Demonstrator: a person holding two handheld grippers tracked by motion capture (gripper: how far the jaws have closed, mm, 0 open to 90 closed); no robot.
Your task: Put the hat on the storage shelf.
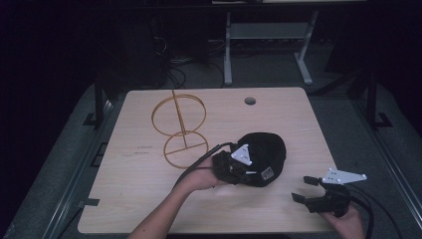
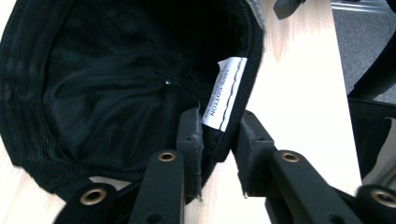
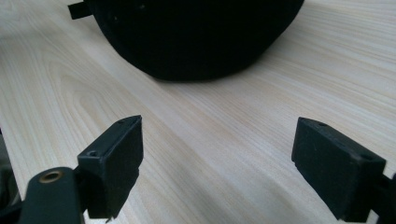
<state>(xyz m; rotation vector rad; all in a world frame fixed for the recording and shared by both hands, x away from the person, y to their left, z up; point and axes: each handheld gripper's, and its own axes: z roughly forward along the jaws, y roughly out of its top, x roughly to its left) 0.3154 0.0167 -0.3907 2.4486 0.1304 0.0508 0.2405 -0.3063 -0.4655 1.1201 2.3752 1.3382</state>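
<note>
Near the middle of the wooden table (image 1: 149, 199), just right of the gold wire stand (image 1: 178, 130), lies the black cap (image 1: 266, 149) — and the left gripper (image 1: 234, 169) has its jaws pinched on the cap's rim, right where the white care label (image 2: 225, 93) is sewn inside. One pad sits inside the crown, the other outside the band, with the fabric and sweatband squeezed between them. The right gripper (image 1: 311, 189) rests well apart near the front right corner, its jaws spread wide over bare wood, nothing between them.

To do this step well, I would judge that the grip should be tested before any lift: the bite looks shallow, close to the pad tips, and soft cloth can slide out. Raise the cap slowly and keep the rim level so the crown hangs free — then, if it is bound for the stand, bring the open side over the ring while the right gripper steadies the far edge
</note>
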